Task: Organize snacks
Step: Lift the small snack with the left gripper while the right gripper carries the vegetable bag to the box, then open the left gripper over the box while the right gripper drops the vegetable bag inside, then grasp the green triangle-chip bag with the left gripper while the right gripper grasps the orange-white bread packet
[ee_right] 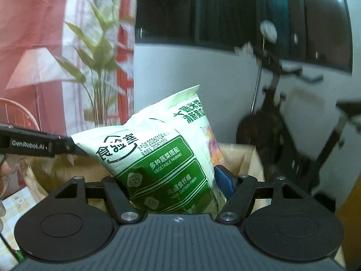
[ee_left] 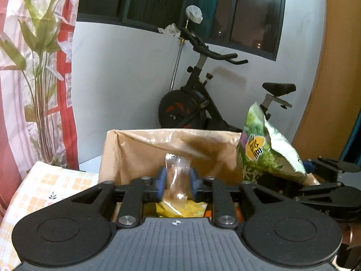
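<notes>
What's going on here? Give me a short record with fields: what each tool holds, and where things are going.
Left tool: blue pads around a clear plastic snack packet
Right tool: shut on a green-and-white vegetable snack bag
Container: brown cardboard box lined with clear plastic, below both tools
Already in box: yellow packet
Background: black exercise bike

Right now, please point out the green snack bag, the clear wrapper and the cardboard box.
green snack bag (ee_right: 158,158): right wrist view, printed back panel.
clear wrapper (ee_left: 177,176): left wrist view, middle, between the blue pads.
cardboard box (ee_left: 140,153): left wrist view, inner back wall.
</notes>
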